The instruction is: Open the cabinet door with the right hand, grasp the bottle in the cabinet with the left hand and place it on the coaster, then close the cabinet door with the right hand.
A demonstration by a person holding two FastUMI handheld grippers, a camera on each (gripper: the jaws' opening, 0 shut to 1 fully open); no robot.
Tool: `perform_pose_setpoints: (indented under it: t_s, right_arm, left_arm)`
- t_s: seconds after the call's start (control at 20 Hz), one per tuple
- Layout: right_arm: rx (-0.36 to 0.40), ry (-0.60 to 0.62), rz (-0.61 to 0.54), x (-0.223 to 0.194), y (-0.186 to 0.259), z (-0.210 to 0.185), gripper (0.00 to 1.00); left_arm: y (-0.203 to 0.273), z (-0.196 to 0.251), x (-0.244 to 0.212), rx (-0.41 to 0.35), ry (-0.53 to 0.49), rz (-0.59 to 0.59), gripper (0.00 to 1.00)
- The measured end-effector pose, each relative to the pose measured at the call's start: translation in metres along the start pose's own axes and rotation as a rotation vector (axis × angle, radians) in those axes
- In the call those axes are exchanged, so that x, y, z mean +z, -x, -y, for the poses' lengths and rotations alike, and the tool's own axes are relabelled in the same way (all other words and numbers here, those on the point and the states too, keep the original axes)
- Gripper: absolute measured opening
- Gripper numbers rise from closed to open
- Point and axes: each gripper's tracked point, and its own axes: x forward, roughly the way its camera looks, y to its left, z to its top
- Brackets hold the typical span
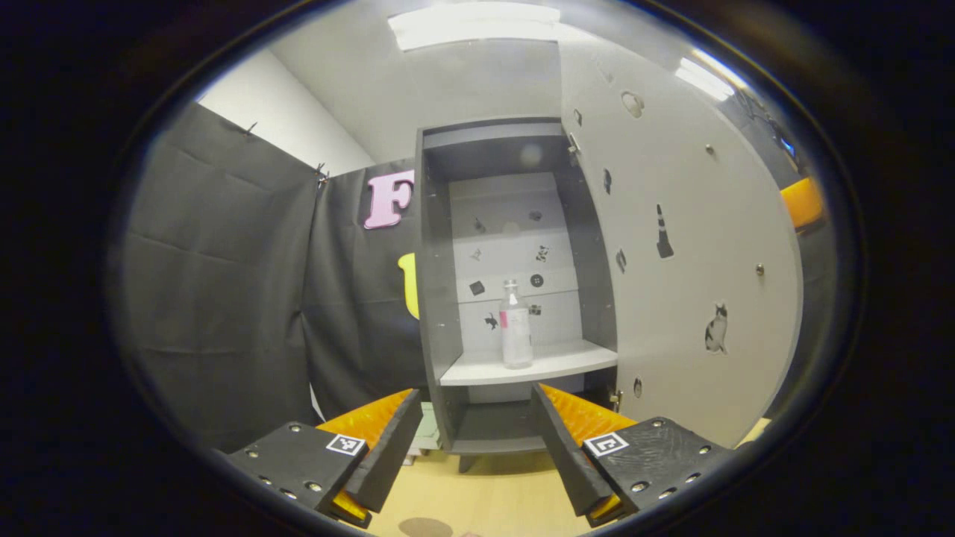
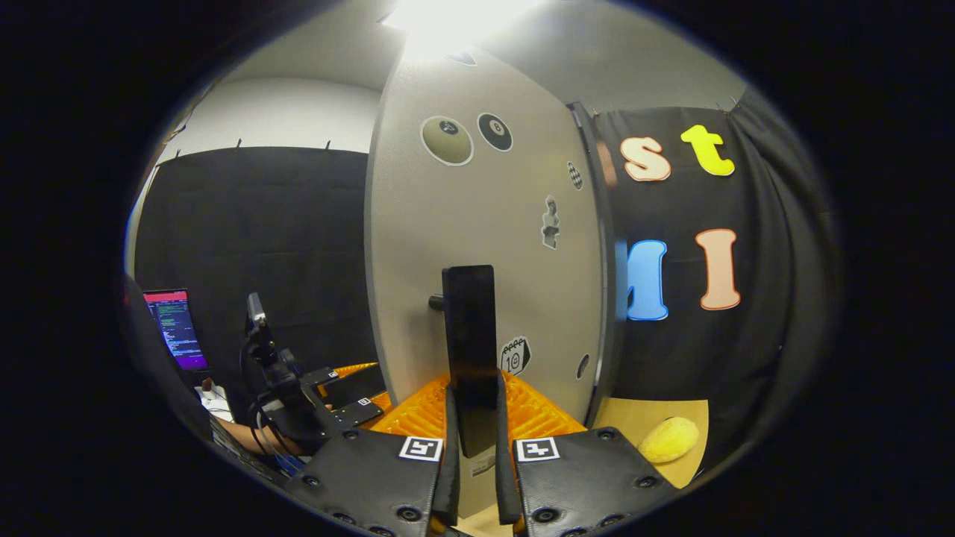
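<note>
At the centre of the left gripper view, a pale grey cabinet shelf (image 1: 556, 365) carries a clear plastic bottle (image 1: 515, 326), upright near its middle. Below it, along the bottom edge, lies a light wooden desk (image 1: 500, 496). At the lower right of the right gripper view, a fuzzy yellow lump (image 2: 668, 439) rests on that desk.

Bottle (image 1: 515, 325) upright on cabinet shelf (image 1: 522, 368)
</note>
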Motion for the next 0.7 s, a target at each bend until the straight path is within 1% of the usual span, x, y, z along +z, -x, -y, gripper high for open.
perform_pose_setpoints:
  t_s: [0.05, 0.15, 0.2, 0.25, 0.3, 0.35, 0.4, 0.45, 0.5, 0.55, 0.6, 0.7]
  right_arm:
    - [-0.018, 0.006, 0.002, 0.001, 0.001, 0.004, 0.22]
    - [-0.061, 0.022, 0.009, 0.002, 0.002, 0.014, 0.22]
    - [-0.074, 0.02, 0.011, 0.002, 0.002, 0.017, 0.18]
    - [-0.07, 0.011, 0.018, 0.002, 0.002, 0.015, 0.22]
    - [-0.054, 0.008, 0.024, 0.002, 0.0, 0.011, 0.22]
    - [-0.045, 0.015, 0.032, 0.004, 0.0, 0.012, 0.18]
    - [-0.044, 0.035, 0.035, 0.006, -0.001, 0.014, 0.22]
    - [-0.04, 0.055, 0.031, 0.005, 0.002, 0.017, 0.18]
    - [-0.041, 0.073, 0.026, 0.004, 0.008, 0.02, 0.21]
    - [-0.034, 0.085, 0.029, 0.005, 0.011, 0.02, 0.34]
    - [-0.032, 0.085, 0.039, 0.008, 0.016, 0.023, 0.38]
    - [-0.047, 0.063, 0.062, 0.014, 0.024, 0.029, 0.41]
  left_arm:
    - [0.0, 0.002, 0.0, -0.001, -0.002, 0.001, 0.9]
    - [-0.001, 0.004, 0.001, -0.001, -0.002, 0.004, 0.9]
    - [-0.001, 0.005, 0.002, 0.001, -0.003, 0.007, 0.89]
    - [-0.001, 0.005, 0.003, 0.003, -0.004, 0.01, 0.89]
    - [0.0, 0.005, 0.004, 0.006, -0.006, 0.013, 0.88]
    - [-0.001, 0.006, 0.004, 0.007, -0.011, 0.014, 0.88]
    - [-0.001, 0.006, 0.005, 0.01, -0.017, 0.016, 0.88]
    - [-0.002, 0.005, 0.006, 0.013, -0.022, 0.021, 0.89]
    - [-0.002, 0.005, 0.007, 0.015, -0.026, 0.025, 0.9]
    - [-0.003, 0.005, 0.008, 0.014, -0.027, 0.03, 0.92]
    - [-0.005, 0.008, 0.01, 0.003, -0.025, 0.032, 0.88]
    - [-0.008, 0.013, 0.012, -0.025, -0.008, 0.035, 0.9]
